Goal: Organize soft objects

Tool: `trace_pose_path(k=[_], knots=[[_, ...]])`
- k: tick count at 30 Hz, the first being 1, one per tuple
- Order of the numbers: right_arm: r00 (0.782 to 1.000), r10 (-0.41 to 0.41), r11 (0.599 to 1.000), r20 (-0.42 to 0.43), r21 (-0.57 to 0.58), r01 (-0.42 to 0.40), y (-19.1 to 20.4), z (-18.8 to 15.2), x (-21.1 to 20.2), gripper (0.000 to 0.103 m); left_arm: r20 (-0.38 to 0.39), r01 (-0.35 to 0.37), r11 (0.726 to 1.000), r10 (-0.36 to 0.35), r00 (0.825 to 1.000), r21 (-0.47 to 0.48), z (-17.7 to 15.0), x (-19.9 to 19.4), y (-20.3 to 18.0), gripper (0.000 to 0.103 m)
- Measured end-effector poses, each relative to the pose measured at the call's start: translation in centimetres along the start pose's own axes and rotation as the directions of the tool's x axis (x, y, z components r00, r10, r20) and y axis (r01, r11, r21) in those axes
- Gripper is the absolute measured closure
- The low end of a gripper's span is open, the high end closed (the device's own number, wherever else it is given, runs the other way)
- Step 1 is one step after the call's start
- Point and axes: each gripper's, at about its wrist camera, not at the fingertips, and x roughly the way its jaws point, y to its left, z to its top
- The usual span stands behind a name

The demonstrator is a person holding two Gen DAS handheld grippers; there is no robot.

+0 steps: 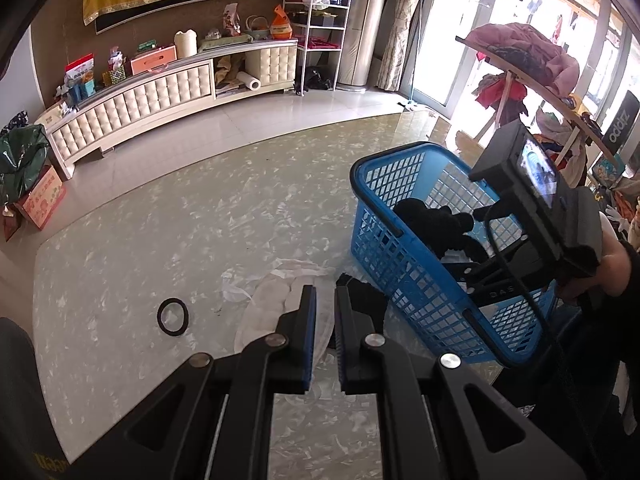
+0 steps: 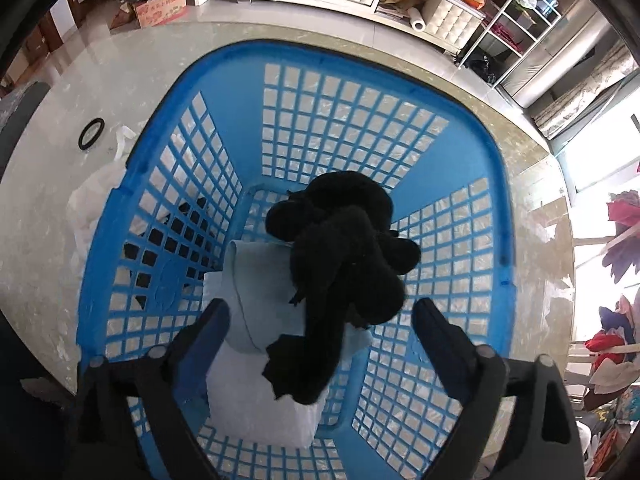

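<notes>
A blue plastic basket (image 1: 404, 276) (image 2: 168, 184) stands on the marble table. Inside it lie a black knitted cloth (image 2: 344, 256) (image 1: 436, 224), a light blue cloth (image 2: 260, 280) and a white cloth (image 2: 256, 400). My right gripper (image 2: 320, 312) is open above the basket, jaws wide on either side of the black cloth, not touching it. My left gripper (image 1: 325, 292) has its jaws nearly together, a narrow gap between them, and holds nothing. It hovers over a white cloth (image 1: 272, 300) and a black cloth (image 1: 368, 300) lying on the table beside the basket.
A black ring (image 1: 173, 317) (image 2: 91, 133) lies on the table left of the white cloth. A white cabinet (image 1: 160, 92) stands across the floor. A rack piled with clothes (image 1: 528, 60) is at the right.
</notes>
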Motion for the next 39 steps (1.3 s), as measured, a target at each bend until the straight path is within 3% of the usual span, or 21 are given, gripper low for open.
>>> trace_pose_path(k=[7,17,19,21,25,27,31,35,39], knots=[[0.994,0.046,0.996,0.097,0.072,-0.053,-2.8,-2.5,-3.3,0.000,0.004,0.014,0.999,-0.014,1.000,0.032,0.5,0.0,-1.7,0.095],[0.962,0.049,0.966,0.269,0.233,-0.114,-7.8,-7.2,-7.5,0.000,-0.046,0.095,0.984,-0.090,0.995,0.148,2.0,2.1,-7.6,0.095],[0.957,0.056,0.961,0.286,0.246,-0.130,-8.2,-7.5,-7.4,0.000,-0.057,0.102,0.980,-0.094,0.994,0.172,2.2,2.6,-8.9,0.088],[0.955,0.065,0.958,0.291,0.249,-0.141,-8.7,-7.8,-7.7,0.000,-0.070,0.111,0.974,-0.099,0.993,0.199,2.6,3.3,-10.3,0.060],[0.956,0.074,0.952,0.284,0.265,-0.153,-9.0,-8.4,-7.1,0.000,-0.104,0.151,0.963,-0.130,0.986,0.224,3.3,4.4,-12.2,0.047],[0.956,0.078,0.950,0.283,0.270,-0.157,-9.3,-8.8,-7.0,0.000,-0.123,0.141,0.959,-0.114,0.986,0.245,3.5,5.1,-13.1,0.024],[0.958,0.063,0.949,0.280,0.281,-0.145,-9.7,-9.5,-6.9,0.000,-0.150,0.108,0.958,-0.069,0.986,0.267,3.7,6.4,-14.1,0.018],[0.958,0.070,0.945,0.279,0.290,-0.154,-10.2,-10.0,-6.9,0.000,-0.164,0.050,0.950,0.002,0.986,0.309,3.5,7.3,-14.7,0.000],[0.953,0.073,0.942,0.294,0.294,-0.163,-10.6,-10.3,-7.4,0.000,-0.148,0.023,0.940,0.029,0.989,0.341,3.4,6.7,-14.0,0.000]])
